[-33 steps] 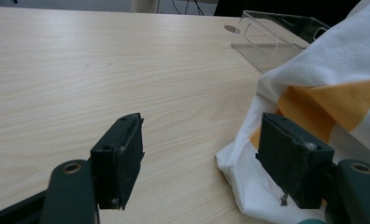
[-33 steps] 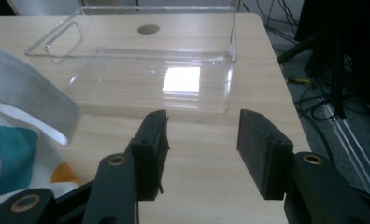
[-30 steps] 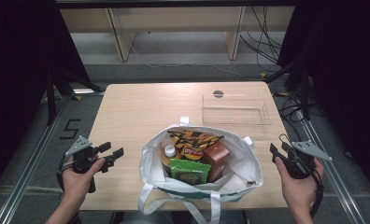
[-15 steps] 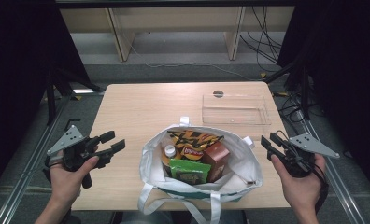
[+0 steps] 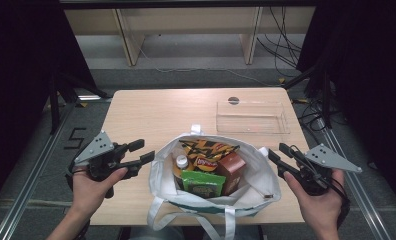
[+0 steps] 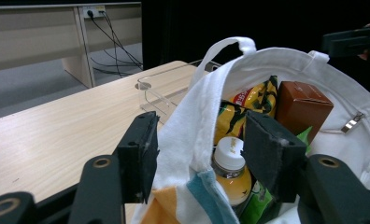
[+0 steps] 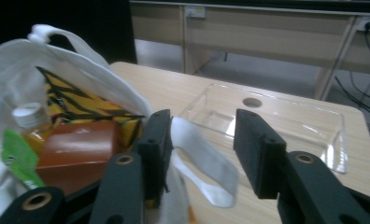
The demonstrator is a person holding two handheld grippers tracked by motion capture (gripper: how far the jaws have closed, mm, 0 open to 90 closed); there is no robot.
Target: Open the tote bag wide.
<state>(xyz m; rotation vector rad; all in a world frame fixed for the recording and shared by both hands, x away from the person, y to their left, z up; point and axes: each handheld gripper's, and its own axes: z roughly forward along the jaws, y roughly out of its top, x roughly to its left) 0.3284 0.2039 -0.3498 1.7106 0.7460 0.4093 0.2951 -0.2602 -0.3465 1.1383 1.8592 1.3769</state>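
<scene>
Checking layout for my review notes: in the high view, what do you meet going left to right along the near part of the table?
Left gripper → white bag → bottle → brown carton → right gripper

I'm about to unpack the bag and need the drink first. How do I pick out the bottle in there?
Start at the white tote bag standing open on the near edge of the wooden table. Inside, along its left wall, stands the bottle, beside the yellow-and-black snack pack and behind the green packet. It alone has a round white cap and orange contents.
</scene>
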